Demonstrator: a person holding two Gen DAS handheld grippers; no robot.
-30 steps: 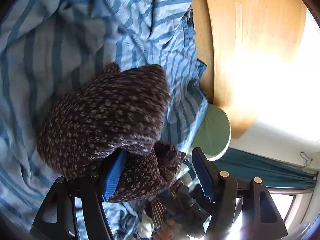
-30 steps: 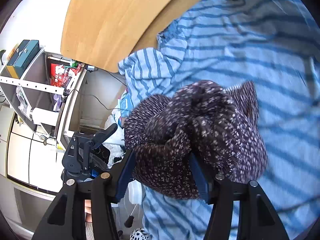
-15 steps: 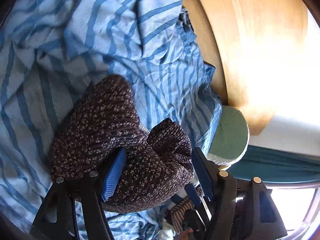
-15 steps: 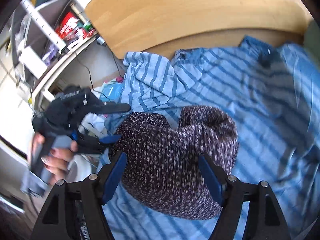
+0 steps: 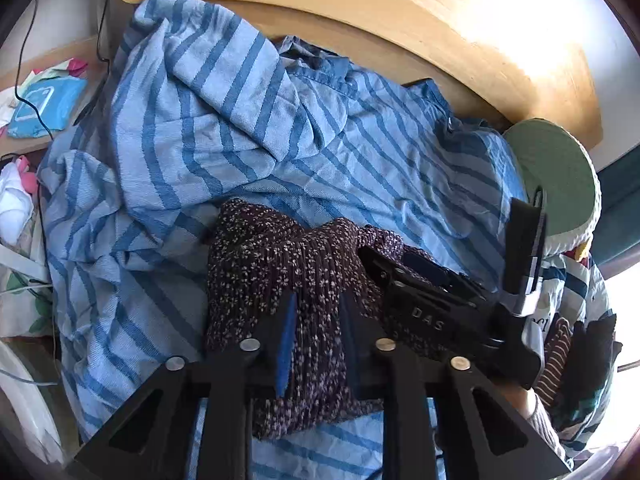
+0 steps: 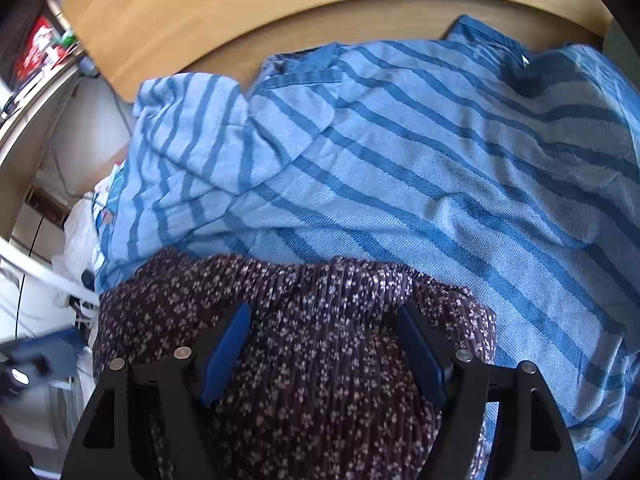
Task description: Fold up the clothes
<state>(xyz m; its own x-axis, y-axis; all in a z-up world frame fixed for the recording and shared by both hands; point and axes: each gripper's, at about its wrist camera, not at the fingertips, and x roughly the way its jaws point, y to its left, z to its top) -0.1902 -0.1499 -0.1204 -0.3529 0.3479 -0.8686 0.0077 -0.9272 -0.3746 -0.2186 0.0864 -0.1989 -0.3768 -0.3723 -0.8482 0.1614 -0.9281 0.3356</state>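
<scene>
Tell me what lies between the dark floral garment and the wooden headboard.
In both wrist views, only the blue striped blanket lies between the dark floral garment and the wooden headboard, rumpled into a raised fold on the left.

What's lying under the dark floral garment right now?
The dark floral garment lies on the blue striped blanket, which spreads out around it. Whatever lies beneath the blanket is covered. The left gripper is closing on a fold of the garment.
</scene>
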